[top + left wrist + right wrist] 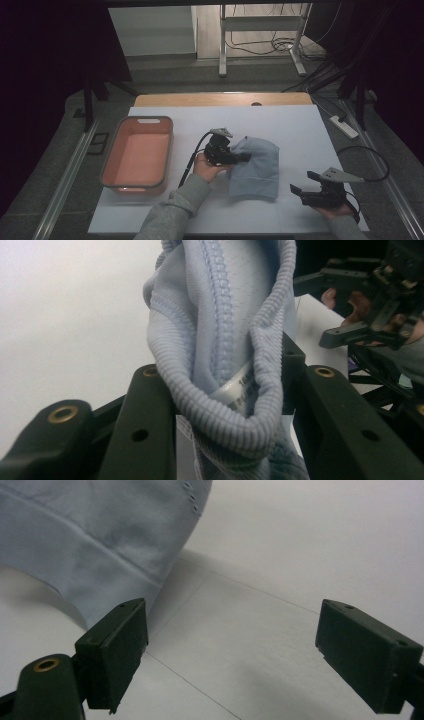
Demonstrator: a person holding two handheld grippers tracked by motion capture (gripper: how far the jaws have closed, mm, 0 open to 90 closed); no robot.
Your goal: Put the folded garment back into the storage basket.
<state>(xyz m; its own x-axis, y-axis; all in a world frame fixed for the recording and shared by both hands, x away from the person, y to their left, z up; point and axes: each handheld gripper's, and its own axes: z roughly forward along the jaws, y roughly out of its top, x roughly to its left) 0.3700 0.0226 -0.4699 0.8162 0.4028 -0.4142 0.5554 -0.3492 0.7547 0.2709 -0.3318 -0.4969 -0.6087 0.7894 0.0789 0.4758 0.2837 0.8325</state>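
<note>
Nearest, the right gripper [311, 189] is being held with its fingers wide apart and empty, the pale blue garment [256, 167] lying to its left on the tabletop [300, 135]. Farther in, the garment's ribbed left edge is being clamped by the left gripper [244, 158].

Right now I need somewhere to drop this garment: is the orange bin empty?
Empty: the orange bin shows only its bare floor in the high view.

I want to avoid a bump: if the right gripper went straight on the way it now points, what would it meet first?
Probably the white table cover, bare between the open right gripper's jaws. The light blue fabric garment lies off to one side, by one jaw; depth is unclear.
</note>
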